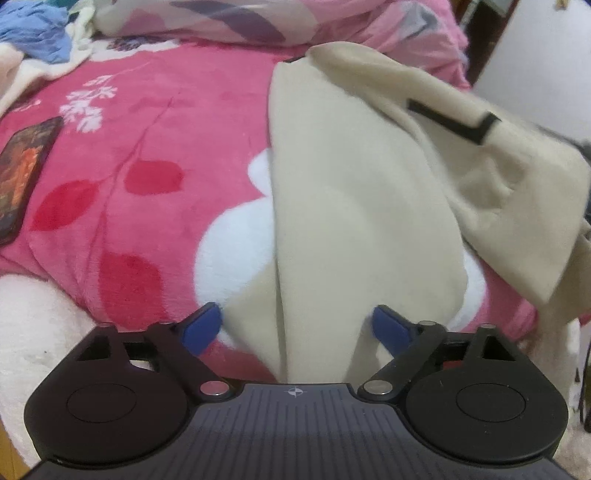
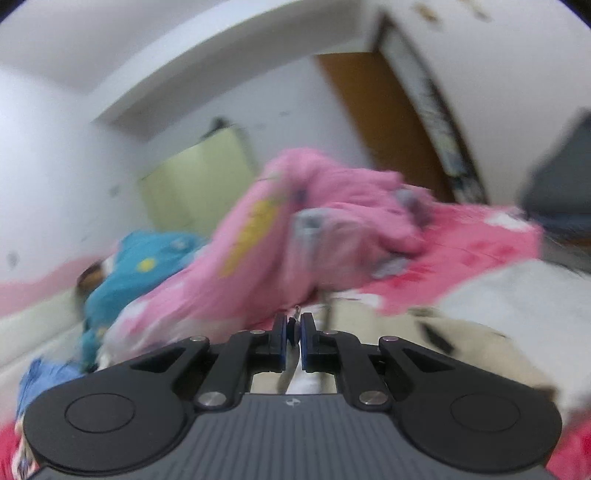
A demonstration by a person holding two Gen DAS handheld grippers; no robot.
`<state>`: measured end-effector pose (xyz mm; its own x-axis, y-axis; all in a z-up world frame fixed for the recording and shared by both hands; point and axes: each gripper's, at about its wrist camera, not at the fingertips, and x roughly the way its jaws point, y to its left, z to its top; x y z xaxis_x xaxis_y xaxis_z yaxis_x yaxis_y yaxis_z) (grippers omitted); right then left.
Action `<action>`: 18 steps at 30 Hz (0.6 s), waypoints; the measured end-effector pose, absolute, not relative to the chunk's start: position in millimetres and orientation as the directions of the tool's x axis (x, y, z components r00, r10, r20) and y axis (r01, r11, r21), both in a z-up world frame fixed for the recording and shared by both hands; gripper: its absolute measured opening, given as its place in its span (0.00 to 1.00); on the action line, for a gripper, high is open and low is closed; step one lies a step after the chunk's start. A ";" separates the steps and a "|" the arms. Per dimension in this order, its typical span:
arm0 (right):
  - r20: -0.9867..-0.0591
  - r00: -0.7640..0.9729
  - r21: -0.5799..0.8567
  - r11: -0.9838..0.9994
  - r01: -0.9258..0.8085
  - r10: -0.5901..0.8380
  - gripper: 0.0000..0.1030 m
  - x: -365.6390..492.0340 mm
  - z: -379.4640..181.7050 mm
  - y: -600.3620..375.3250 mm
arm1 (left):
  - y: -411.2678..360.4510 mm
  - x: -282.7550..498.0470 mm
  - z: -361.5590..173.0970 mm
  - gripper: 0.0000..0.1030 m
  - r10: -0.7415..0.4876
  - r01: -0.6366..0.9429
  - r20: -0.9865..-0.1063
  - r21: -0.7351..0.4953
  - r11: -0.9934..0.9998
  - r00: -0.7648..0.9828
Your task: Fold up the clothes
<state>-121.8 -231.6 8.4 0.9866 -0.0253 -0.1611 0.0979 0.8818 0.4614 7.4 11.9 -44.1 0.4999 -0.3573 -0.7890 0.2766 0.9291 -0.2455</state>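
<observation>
The bed (image 1: 155, 110) wears a pink fleece blanket (image 1: 122, 192) printed with red leaves and white blooms. On it lie a cream garment (image 1: 351, 206) toward the right edge, a phone (image 1: 22, 177) near the left edge, and — along the far edge — a blue cloth (image 1: 37, 29) and a pink patterned quilt (image 1: 236, 18).

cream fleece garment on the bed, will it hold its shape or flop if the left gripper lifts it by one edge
The cream fleece garment probably flops: it already drapes in soft folds over the pink blanket. Its fuzzy nap should resist slipping between the open left gripper pads. It looks light but bulky, so it may trail.
</observation>
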 end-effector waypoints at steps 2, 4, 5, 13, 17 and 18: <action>-0.185 0.982 0.495 0.861 0.122 -0.033 0.08 -125.4 -6.9 -227.8 | 10.0 8.9 -46.1 0.70 -0.327 0.234 -0.796 -0.237 0.943 0.510; -0.201 0.979 0.521 0.843 0.134 -0.032 0.08 -131.4 -18.4 -223.7 | 11.0 10.8 -45.1 0.63 -0.310 0.204 -0.798 -0.237 0.950 0.516; -0.200 0.979 0.531 0.837 0.131 -0.027 0.08 -136.1 -21.0 -222.5 | 11.7 11.0 -44.7 0.56 -0.302 0.190 -0.799 -0.236 0.953 0.521; -0.196 0.981 0.604 0.789 0.113 0.010 0.08 -174.2 -41.8 -213.0 | 8.1 9.1 -29.6 0.13 -0.249 0.085 -0.776 -0.246 0.966 0.580; -0.193 0.981 0.630 0.770 0.102 0.028 0.08 -183.4 -52.6 -192.9 | 5.3 6.8 -26.8 0.21 -0.290 0.110 -0.768 -0.278 0.954 0.571; -0.194 0.981 0.632 0.769 0.100 0.031 0.08 -187.0 -54.6 -187.6 | 6.3 5.4 -26.3 0.39 -0.300 0.112 -0.764 -0.290 0.951 0.571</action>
<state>-187.0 -187.6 -54.6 0.9805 0.0312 -0.1938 0.1004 0.7688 0.6315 5.4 6.3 -26.3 0.5712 -0.2998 -0.7641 0.1115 0.9506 -0.2896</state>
